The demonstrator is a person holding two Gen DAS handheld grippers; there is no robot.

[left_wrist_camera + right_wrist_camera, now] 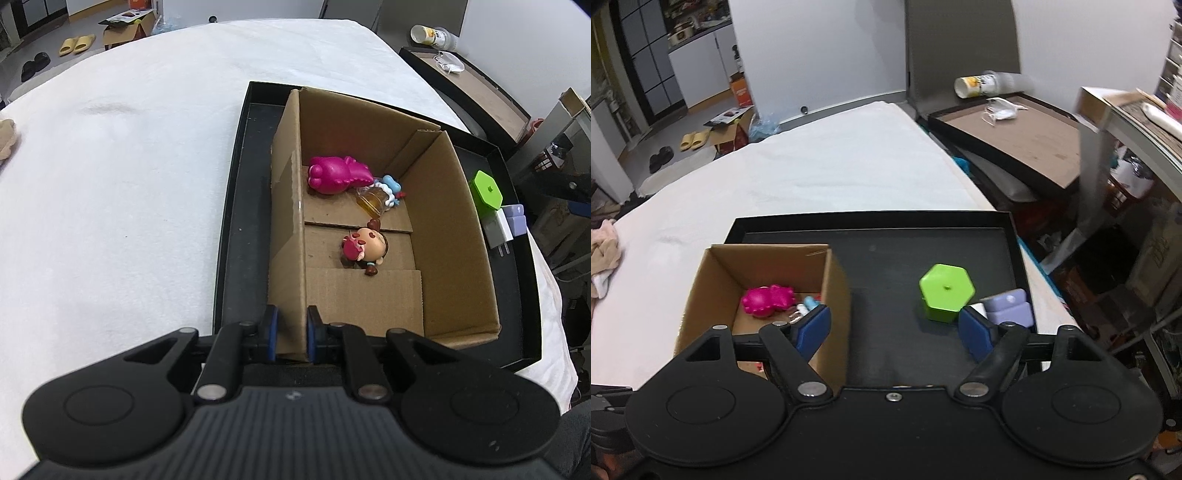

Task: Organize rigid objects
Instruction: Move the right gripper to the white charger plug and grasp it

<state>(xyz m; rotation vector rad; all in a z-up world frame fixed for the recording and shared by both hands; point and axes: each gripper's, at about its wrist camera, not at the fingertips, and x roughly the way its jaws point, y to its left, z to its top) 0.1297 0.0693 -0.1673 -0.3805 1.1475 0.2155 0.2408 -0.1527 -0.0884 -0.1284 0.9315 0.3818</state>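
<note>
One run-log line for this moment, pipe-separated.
left hand-held gripper: shut on box wall | right hand-held gripper: open, empty | in box: pink toy, doll | on tray: green block

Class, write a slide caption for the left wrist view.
Left gripper clamps the cardboard box wall; three toys lie inside.

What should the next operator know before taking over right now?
Left hand-held gripper: shut on the near wall of the cardboard box, steadying it.
Right hand-held gripper: open, empty, over the black tray.
Done: pink toy, doll figure and small blue-and-amber toy lie in the box.
Left: green hexagonal block, lilac piece and white plug on the tray outside the box.
</note>
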